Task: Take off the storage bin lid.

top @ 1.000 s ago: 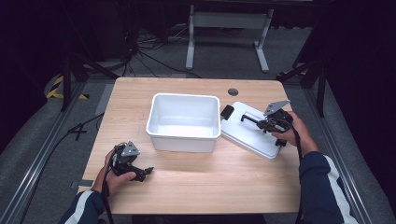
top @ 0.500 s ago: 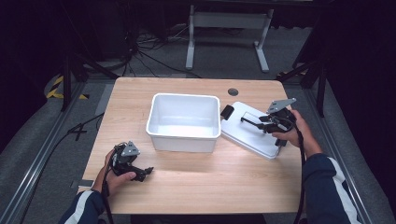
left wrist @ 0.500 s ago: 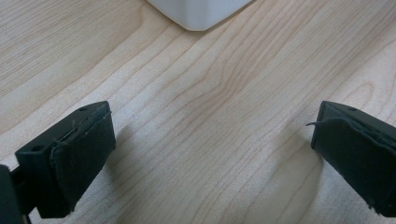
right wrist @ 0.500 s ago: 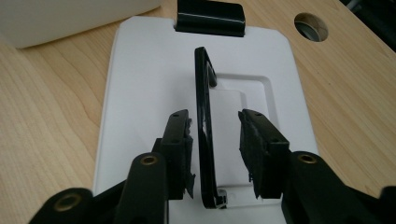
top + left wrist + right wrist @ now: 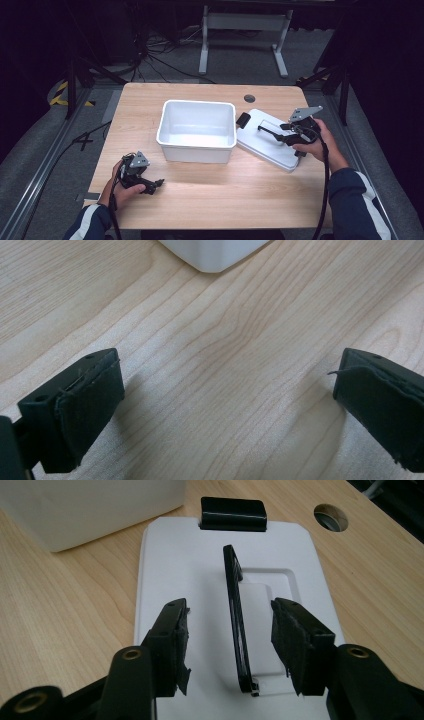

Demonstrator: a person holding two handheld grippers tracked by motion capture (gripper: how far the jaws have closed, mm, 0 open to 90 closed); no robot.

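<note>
— My right gripper (image 5: 229,645) is hanging over the white lid (image 5: 175,580), jaws standing partly open on either side of its raised black handle (image 5: 236,625). Neither pad is touching it; nothing is clamped.

— And where is the lid lying?

— Flat on the wooden table (image 5: 225,195), just right of the white tub (image 5: 197,131), with its black latch (image 5: 243,120) at the end nearest the tub. In the high view my right gripper (image 5: 272,132) is sitting above the lid's (image 5: 267,150) middle.

— Your left?

— My left gripper (image 5: 227,400) is resting low over bare wood, jaws standing wide apart, holding nothing. A corner of the tub (image 5: 212,252) is showing ahead of it. In the high view it (image 5: 155,184) is sitting near the table's front left, well apart from the tub.
</note>
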